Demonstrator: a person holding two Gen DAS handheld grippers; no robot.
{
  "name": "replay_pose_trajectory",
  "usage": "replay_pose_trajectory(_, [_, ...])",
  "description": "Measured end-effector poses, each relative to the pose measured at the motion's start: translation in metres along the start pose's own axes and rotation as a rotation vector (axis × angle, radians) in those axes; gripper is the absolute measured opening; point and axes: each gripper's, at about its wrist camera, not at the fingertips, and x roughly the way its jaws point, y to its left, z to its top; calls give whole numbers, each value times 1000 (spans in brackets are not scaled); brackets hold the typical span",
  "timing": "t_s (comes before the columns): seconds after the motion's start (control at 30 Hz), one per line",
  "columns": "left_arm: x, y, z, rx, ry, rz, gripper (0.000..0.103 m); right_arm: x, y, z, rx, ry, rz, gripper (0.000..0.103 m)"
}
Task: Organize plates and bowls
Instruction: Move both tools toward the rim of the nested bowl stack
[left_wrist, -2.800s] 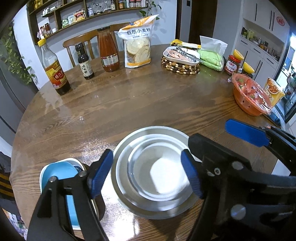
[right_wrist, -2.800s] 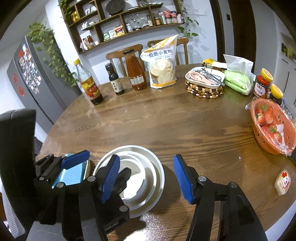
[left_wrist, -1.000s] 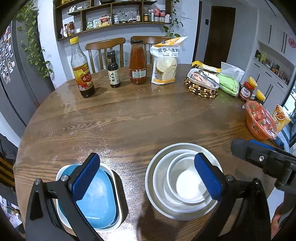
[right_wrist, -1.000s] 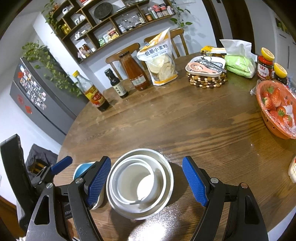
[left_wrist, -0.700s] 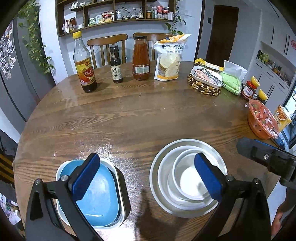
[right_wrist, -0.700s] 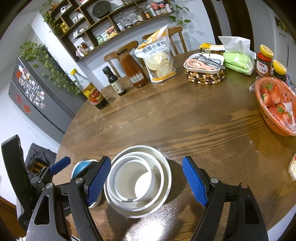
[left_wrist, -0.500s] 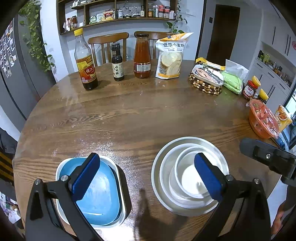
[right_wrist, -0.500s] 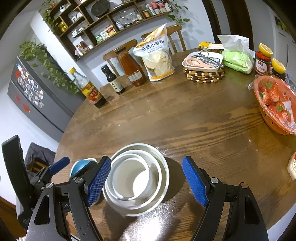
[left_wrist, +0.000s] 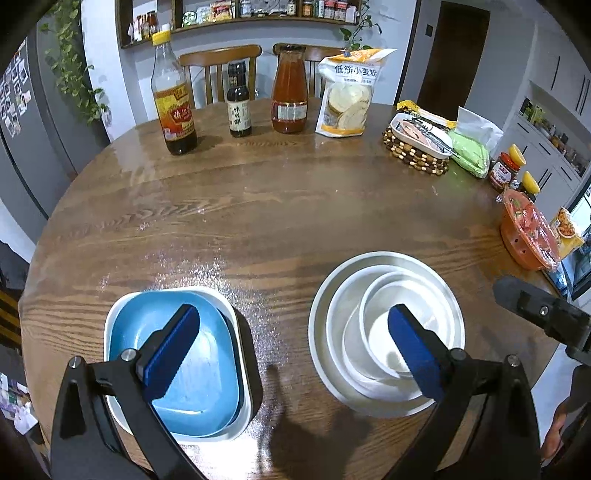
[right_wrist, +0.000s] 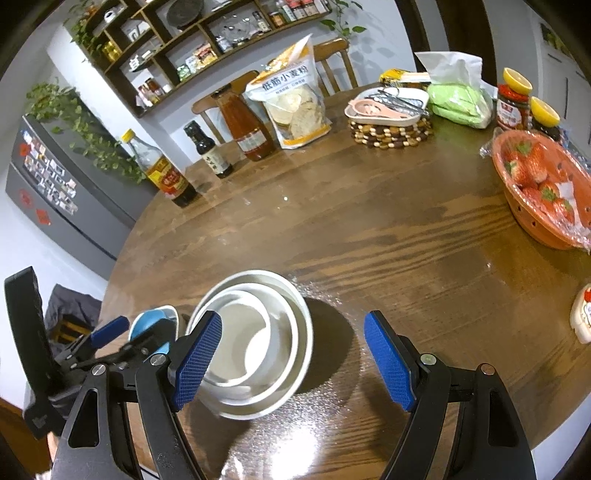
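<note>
the sorting looks nearly done: white round bowls (left_wrist: 391, 332) are nested by the desk's (left_wrist: 280, 206) near edge, a blue dish (left_wrist: 173, 354) stacked beside them. left gripper (left_wrist: 291, 350) and right gripper (right_wrist: 291, 365) are held above, jaws wide, nothing gripped. any further tidying calls for a lowered, centred grasp. ample bare room lies beyond.

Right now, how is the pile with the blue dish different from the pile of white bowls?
The blue dish is squarish with rounded corners and sits in a white square dish; the white bowls are round and nest in a round metal plate. The blue pile holds two pieces, the round pile more. Both rest on the wooden table.
</note>
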Motion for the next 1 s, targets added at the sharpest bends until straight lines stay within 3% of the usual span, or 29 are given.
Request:
replay_pose_trajectory(0.27, [11, 22, 1, -95, 61, -34, 102, 9, -14, -5, 35, 42, -19, 80])
replay_pose_trajectory(0.6, [34, 40, -2, -180, 201, -79, 98, 32, -39, -14, 114, 142, -8, 80])
replay_pose_trajectory(1.0, [47, 51, -1, -259, 302, -117, 96, 42, -52, -20, 156, 187, -15, 80])
